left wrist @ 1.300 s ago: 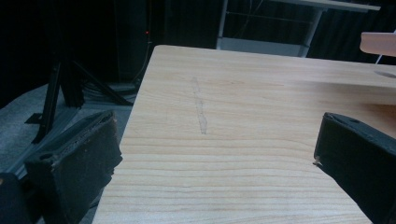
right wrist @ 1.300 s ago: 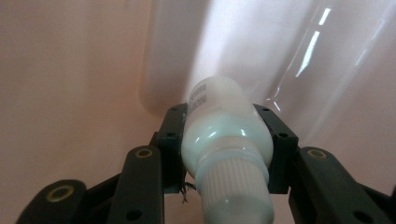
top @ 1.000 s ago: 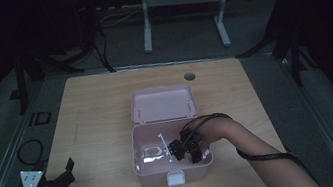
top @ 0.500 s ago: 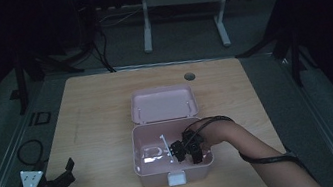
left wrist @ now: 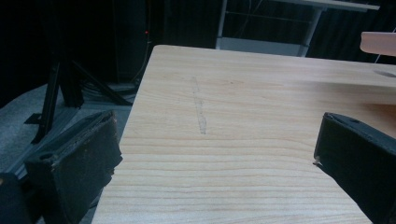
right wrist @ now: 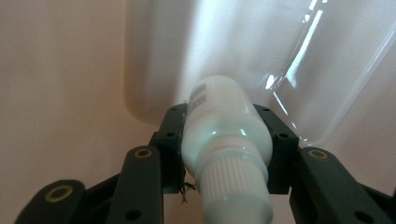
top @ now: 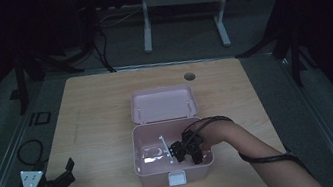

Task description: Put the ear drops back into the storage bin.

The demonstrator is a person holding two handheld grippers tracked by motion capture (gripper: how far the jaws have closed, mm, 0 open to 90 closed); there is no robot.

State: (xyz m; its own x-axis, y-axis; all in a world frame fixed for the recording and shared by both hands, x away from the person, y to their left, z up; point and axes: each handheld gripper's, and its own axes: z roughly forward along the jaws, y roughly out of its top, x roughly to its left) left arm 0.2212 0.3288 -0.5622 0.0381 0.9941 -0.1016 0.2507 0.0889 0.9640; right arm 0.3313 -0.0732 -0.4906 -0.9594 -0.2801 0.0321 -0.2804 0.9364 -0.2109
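Dim wooden table; right gripper fingers clamped on white bottle inside pink box, left gripper fingers apart.

Small white plastic bottle with ribbed cap, printed label, held lying level between black jaws; pink open-lidded box, clear wrapping inside

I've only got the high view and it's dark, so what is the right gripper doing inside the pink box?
Observer: The right gripper is shut on a small white bottle, cap toward the camera.
Operator: Anything else in the box?
Observer: Clear plastic packaging lies just beyond the bottle.
Operator: And the left gripper?
Observer: The left gripper is open over bare table, nothing between its jaws.
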